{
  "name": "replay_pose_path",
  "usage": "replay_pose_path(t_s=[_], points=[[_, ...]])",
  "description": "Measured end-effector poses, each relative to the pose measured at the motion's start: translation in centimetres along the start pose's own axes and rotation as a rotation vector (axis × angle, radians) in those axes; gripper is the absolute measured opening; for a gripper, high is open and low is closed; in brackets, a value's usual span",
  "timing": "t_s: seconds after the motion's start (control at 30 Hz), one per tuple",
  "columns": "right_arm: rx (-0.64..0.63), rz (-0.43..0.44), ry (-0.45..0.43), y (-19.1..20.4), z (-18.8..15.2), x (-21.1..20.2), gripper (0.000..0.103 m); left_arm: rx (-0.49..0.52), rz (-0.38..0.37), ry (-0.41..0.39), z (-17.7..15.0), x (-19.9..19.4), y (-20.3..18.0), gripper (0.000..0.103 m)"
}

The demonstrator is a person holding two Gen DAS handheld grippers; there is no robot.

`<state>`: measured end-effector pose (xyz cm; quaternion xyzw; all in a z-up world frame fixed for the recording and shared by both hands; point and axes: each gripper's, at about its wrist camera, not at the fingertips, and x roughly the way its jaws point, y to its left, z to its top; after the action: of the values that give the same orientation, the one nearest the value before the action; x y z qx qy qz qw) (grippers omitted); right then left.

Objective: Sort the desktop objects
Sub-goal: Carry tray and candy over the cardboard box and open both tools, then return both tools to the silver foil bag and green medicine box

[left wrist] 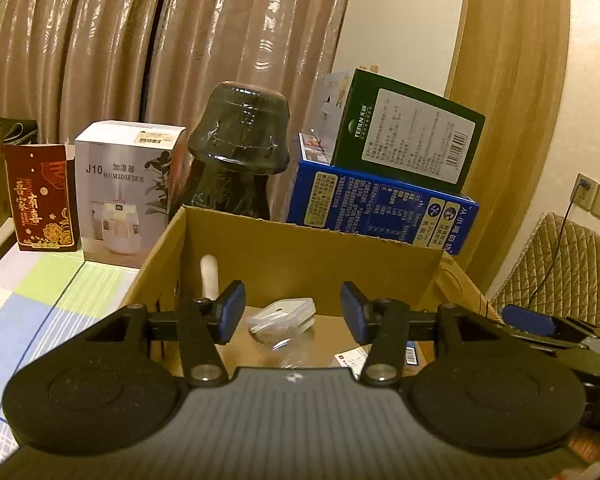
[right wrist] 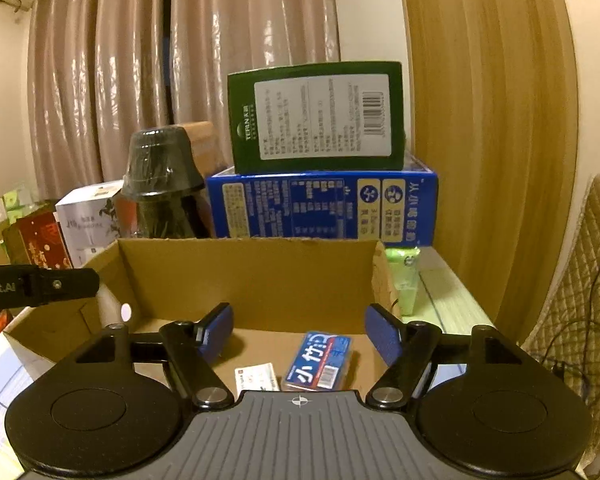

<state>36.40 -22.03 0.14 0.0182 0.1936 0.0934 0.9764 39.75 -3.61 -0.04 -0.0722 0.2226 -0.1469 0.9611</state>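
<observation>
Both the left gripper (left wrist: 293, 312) and right gripper (right wrist: 299, 334) hover with fingers wide and empty over the cardboard box (right wrist: 252, 272), a blue packet (right wrist: 320, 366) lying just below the right fingers.

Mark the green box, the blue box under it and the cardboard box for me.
green box (right wrist: 320, 120): right wrist view, on its white printed label.
blue box (right wrist: 300, 208): right wrist view, on its front face.
cardboard box (right wrist: 252, 276): right wrist view, on the bare inner back wall.
</observation>
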Motion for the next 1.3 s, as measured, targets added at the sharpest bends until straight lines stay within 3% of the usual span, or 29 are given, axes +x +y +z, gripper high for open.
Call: replay_pose_path(t_s=[0.33, 0.47, 0.57, 0.7, 0.77, 0.87, 1.07, 1.3], points=[[-0.009, 0.022, -0.033, 1.2, 0.2, -1.9, 0.071, 0.023, 0.02, 0.012, -0.5, -2.9, -0.1, 0.05], [-0.033, 0.049, -0.035, 2.3, -0.1, -3.2, 0.071, 0.044, 0.041, 0.029, -1.7, -4.5, -0.2, 0.062], [-0.049, 0.055, -0.032, 2.6, -0.7, -4.5, 0.072, 0.05, 0.06, 0.042, -2.7, -5.7, 0.2, 0.065], [-0.03, 0.049, -0.016, 2.1, -1.6, -6.8, 0.073, 0.022, 0.08, 0.051, -3.7, -7.3, 1.1, 0.067], [-0.025, 0.043, -0.004, 1.8, -2.2, -7.9, 0.074, 0.014, 0.084, 0.052, -4.3, -8.5, 1.3, 0.075], [-0.015, 0.04, 0.024, 1.4, -3.2, -9.6, 0.076, -0.012, 0.076, 0.063, -5.4, -10.3, 1.6, 0.08], [-0.02, 0.038, 0.081, 1.2, -5.8, -12.1, 0.079, 0.046, 0.074, 0.093, -7.7, -13.5, 0.9, 0.091], [-0.065, 0.067, 0.137, 1.9, -8.8, -14.3, 0.086, 0.054, 0.047, 0.174, -11.2, -16.4, 0.1, 0.094]])
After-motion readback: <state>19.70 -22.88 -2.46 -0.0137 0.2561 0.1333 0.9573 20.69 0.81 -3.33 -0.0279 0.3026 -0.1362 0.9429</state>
